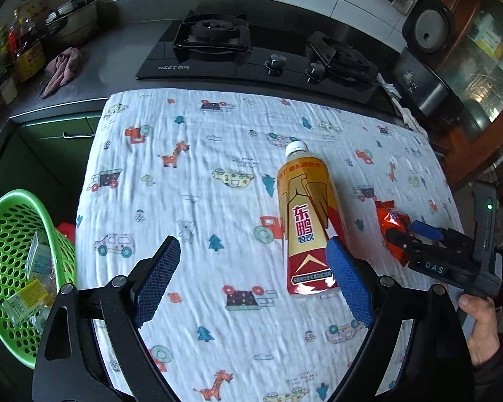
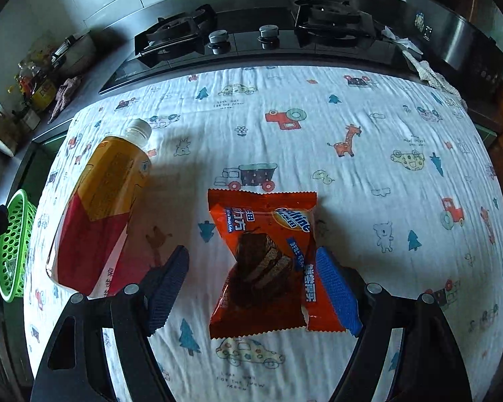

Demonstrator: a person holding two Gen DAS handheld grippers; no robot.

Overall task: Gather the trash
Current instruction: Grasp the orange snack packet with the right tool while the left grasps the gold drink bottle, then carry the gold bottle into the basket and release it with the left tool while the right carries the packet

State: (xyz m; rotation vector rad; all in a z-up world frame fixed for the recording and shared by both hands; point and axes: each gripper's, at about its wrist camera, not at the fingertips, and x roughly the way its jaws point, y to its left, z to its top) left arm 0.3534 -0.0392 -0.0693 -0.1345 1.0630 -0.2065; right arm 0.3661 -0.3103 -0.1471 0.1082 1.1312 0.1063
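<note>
Left tongs [image 1: 255, 284], lower centre of the left wrist view: spread wide, holding nothing, the right pad beside the base of the bottle [image 1: 305, 221]. Bottle lying on its side on the printed cloth [image 1: 184, 174] over the bench, cap toward the hob [image 1: 261, 50] at the top of the frame; probably next in line for a sideways grasp.

Right tongs [image 2: 251, 288], lower centre of the right wrist view: wide, straddling the orange snack wrapper [image 2: 265, 261], the right pad touching or just beside its edge, the left pad apart from it; not yet closed, likely placed for a pinch across the flat packet.

Green basket [image 1: 16, 268], lower left of the left wrist view, beside the bench: cartons already inside, evidently the collection point, within easy reach of the left side.
</note>
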